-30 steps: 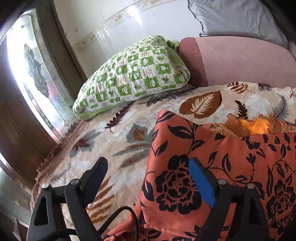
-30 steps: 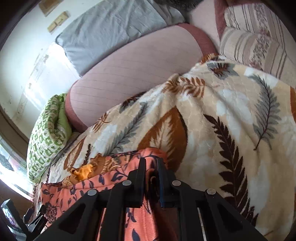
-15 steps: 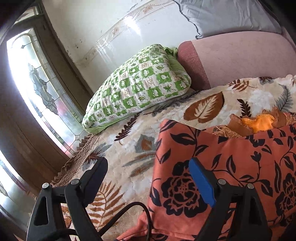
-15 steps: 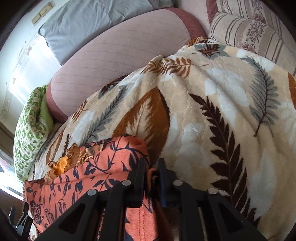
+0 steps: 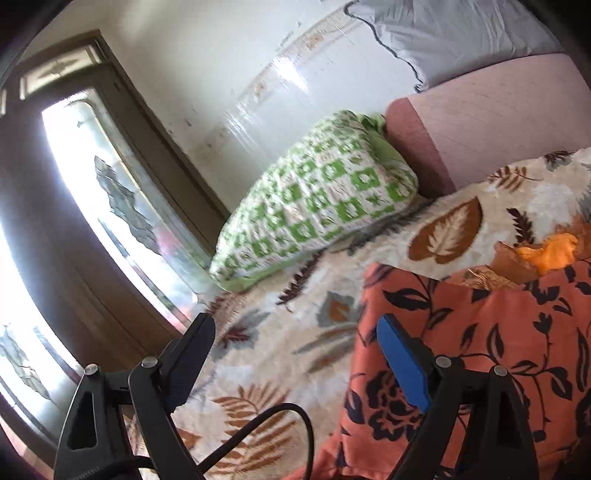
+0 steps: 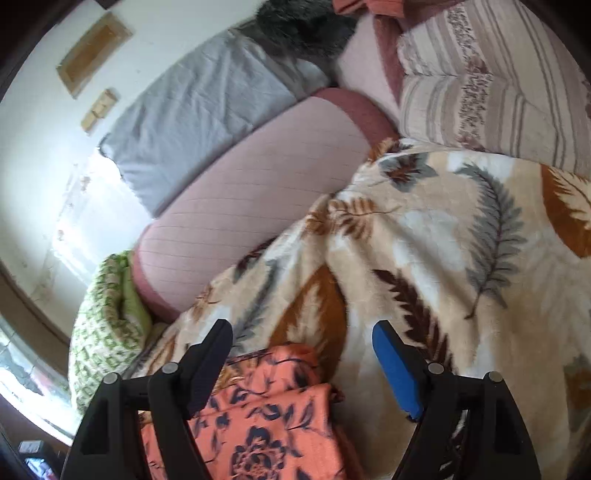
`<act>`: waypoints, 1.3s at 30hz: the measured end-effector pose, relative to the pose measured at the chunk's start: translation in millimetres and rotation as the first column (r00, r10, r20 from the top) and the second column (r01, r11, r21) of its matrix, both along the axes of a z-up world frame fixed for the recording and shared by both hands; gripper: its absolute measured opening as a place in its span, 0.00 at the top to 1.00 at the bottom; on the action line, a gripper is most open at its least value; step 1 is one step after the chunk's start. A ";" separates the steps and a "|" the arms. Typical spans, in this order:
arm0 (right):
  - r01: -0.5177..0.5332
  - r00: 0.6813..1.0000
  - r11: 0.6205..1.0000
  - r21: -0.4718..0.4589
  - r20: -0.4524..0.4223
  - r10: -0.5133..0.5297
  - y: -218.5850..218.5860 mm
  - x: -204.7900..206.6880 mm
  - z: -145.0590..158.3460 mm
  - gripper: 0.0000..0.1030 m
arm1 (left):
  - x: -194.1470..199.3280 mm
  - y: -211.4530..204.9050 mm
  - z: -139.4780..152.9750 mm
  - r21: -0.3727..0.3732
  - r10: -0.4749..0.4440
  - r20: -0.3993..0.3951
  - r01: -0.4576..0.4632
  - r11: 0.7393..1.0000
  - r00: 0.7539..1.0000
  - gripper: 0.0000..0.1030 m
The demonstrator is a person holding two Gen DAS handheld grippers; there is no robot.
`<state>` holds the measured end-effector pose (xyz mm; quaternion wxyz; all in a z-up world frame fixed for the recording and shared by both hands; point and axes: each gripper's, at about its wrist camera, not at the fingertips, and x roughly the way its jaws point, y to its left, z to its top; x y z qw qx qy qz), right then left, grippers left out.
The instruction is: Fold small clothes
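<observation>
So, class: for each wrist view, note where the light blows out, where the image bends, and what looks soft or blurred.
Left wrist view: the window is blown out white, glare streaks the wall, and the door frame bows under fisheye distortion. Right wrist view: the brightest patch is the wall at left, the dark furry item at the top is soft, and the pink bolster curves with the lens.

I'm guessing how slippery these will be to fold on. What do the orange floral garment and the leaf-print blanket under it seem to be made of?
The orange floral garment looks like thin, matte woven fabric, perhaps cotton or rayon: it lies in flat, soft folds without shine. The leaf-print blanket looks like thick plush fleece, probably synthetic: its surface is fuzzy, with an embossed, slightly glossy pile. Neither can be confirmed by sight.
</observation>
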<state>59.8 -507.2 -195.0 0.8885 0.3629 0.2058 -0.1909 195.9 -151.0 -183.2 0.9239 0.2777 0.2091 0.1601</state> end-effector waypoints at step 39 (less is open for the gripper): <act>-0.342 0.939 0.923 -0.176 -0.036 0.341 109.5 27.6 10.4 0.21 | 36.6 70.2 7.7 -0.186 0.088 -0.183 -0.123 0.975 0.979 0.00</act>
